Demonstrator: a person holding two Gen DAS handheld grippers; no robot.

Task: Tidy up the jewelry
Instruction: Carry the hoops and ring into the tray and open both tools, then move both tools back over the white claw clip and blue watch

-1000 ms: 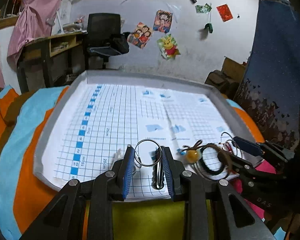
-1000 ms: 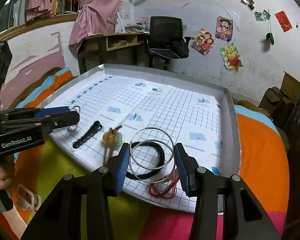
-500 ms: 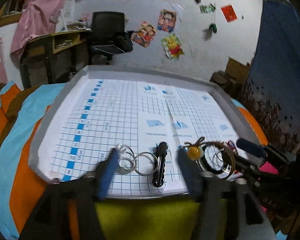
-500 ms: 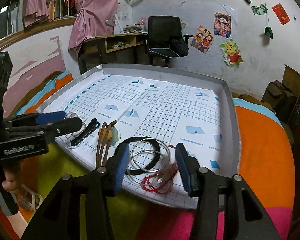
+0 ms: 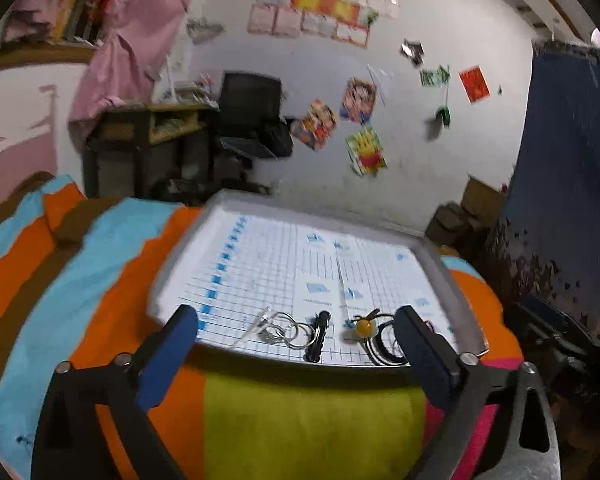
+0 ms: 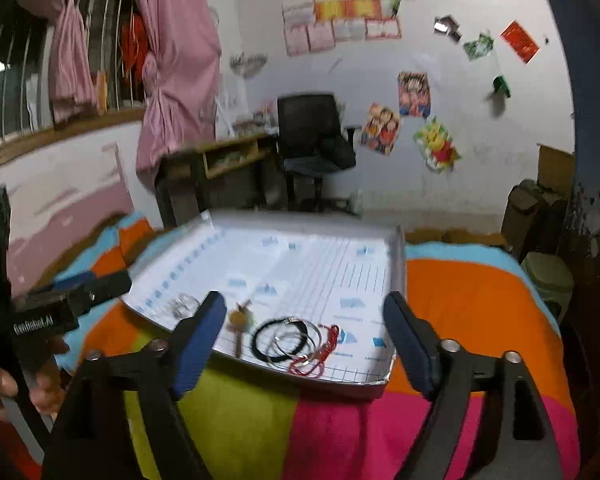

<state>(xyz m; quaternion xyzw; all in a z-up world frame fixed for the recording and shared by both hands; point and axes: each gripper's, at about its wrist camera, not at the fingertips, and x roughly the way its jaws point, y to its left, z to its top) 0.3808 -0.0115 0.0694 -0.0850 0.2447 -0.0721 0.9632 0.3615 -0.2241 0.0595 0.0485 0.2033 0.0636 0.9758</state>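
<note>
left gripper (image 5: 296, 354): jaws spread wide, empty, held over the striped blanket (image 5: 308, 412) just short of the tray's near edge.
right gripper (image 6: 304, 338): jaws wide apart, holding nothing, short of the near edge.
tray (image 5: 172, 276): grey rim, gridded paper inside, resting on the blanket.
jewelry: all along the tray's near edge; silver rings (image 5: 290, 330) towards the left, black bar-shaped piece (image 5: 318, 336) beside them, yellow-bead piece (image 5: 365, 325) next, black band (image 6: 278, 340) overlapping a big silver hoop (image 6: 300, 340), red cord (image 6: 320, 354) nearest the right corner.
far: black chair (image 6: 312, 132) at a white wall.
</note>
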